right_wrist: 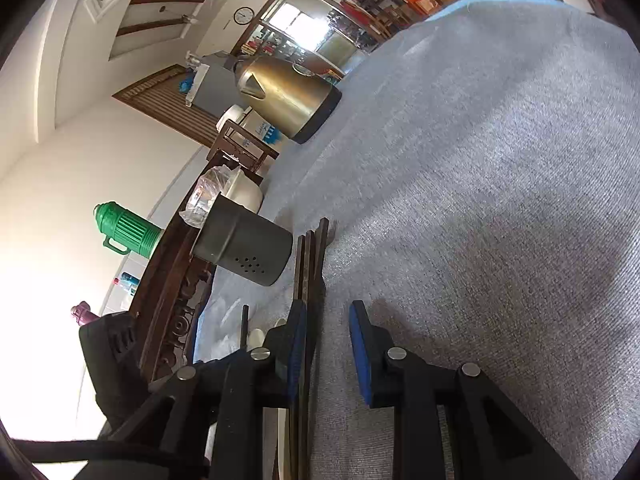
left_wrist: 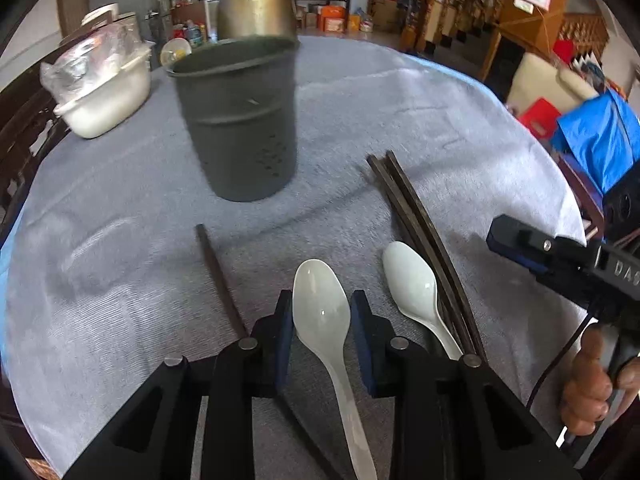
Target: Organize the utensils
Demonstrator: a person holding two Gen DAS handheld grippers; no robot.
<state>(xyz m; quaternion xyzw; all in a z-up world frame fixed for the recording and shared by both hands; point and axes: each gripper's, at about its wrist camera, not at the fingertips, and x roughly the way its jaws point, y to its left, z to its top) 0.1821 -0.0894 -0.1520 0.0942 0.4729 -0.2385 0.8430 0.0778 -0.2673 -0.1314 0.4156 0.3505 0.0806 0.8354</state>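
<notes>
Dark grey perforated plastic utensil cup (left_wrist: 240,120) is stood upright on the grey-clothed bench (left_wrist: 400,100); its inside cannot be seen. White lidded plastic tub (left_wrist: 104,96) is set beside it, under clear wrap.

Two white plastic spoons are counted: one (left_wrist: 324,312) is clamped at the bowl by the left tongs (left_wrist: 322,320), the other (left_wrist: 416,284) lies alongside.

The dark wooden chopsticks (right_wrist: 310,264) are straddled by the right tongs (right_wrist: 328,336), parted, ungripped. A single dark chopstick (left_wrist: 218,276) lies apart.

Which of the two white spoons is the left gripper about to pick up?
Start at the dark grey utensil holder on the grey tablecloth and come toward the camera. The spoon lies between the left gripper pads. Unlike the other white spoon, it lies clear of the dark chopsticks.
</notes>
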